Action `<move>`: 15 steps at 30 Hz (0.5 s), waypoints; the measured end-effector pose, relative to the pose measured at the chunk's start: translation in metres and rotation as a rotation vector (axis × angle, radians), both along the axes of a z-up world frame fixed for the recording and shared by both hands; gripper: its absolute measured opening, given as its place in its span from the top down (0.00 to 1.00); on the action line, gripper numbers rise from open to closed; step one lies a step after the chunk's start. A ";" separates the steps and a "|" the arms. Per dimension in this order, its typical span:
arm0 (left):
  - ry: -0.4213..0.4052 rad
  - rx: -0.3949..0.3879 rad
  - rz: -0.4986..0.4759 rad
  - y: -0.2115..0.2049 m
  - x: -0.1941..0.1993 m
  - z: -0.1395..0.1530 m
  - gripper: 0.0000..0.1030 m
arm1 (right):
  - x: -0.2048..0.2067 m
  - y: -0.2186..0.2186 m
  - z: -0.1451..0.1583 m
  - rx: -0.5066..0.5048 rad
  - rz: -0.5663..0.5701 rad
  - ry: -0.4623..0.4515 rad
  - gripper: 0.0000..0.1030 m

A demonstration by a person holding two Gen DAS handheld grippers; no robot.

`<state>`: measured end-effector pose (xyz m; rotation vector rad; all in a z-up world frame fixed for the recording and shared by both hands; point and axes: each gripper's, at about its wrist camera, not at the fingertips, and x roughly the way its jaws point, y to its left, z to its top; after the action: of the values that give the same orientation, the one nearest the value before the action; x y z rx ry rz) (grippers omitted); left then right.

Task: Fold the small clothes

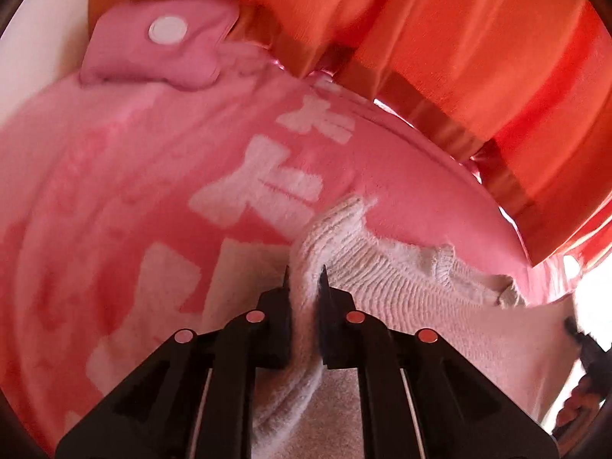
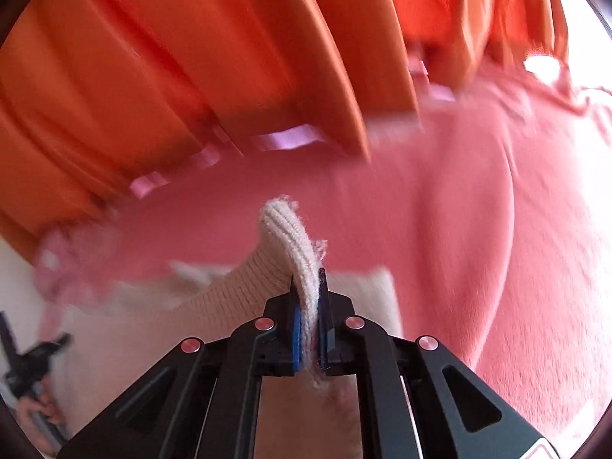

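A small cream knitted garment (image 1: 401, 287) with a ribbed hem is held over a pink blanket (image 1: 134, 191). My left gripper (image 1: 305, 273) is shut on one end of the ribbed hem. My right gripper (image 2: 307, 279) is shut on the other end of the ribbed hem (image 2: 294, 237), which stands up between its jaws. The garment's body (image 2: 126, 329) hangs and spreads to the left in the right wrist view. The right gripper shows at the right edge of the left wrist view (image 1: 585, 344); the left one shows at the left edge of the right wrist view (image 2: 26, 363).
The pink blanket with white characters (image 1: 260, 187) covers the bed. A pink pillow with a white round patch (image 1: 160, 46) lies at the far left. Orange curtains (image 1: 440, 38) hang behind the bed, also in the right wrist view (image 2: 191, 57).
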<state>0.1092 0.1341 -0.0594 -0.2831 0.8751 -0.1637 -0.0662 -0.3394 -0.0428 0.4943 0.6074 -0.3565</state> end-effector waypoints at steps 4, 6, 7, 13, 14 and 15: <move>0.045 0.027 -0.008 -0.006 0.007 -0.011 0.88 | 0.022 -0.005 -0.032 -0.003 0.009 0.184 0.93; 0.011 0.053 -0.015 -0.008 0.000 -0.001 0.83 | 0.007 -0.004 -0.014 0.006 -0.032 0.121 0.89; -0.016 0.065 -0.006 -0.009 -0.009 0.008 0.83 | -0.006 -0.004 -0.005 0.037 -0.049 0.065 0.86; -0.254 0.044 -0.154 -0.033 -0.099 0.062 0.75 | -0.053 0.088 0.030 -0.064 0.223 -0.112 0.80; -0.263 0.022 -0.189 -0.042 -0.115 0.061 0.73 | -0.052 0.105 0.026 -0.065 0.270 -0.105 0.80; -0.258 0.004 -0.229 -0.052 -0.130 0.057 0.69 | -0.052 0.132 0.016 -0.051 0.349 -0.082 0.80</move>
<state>-0.0205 0.0825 -0.0022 -0.1525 0.6497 -0.4020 -0.1185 -0.2077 -0.0266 0.3436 0.5914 -0.0201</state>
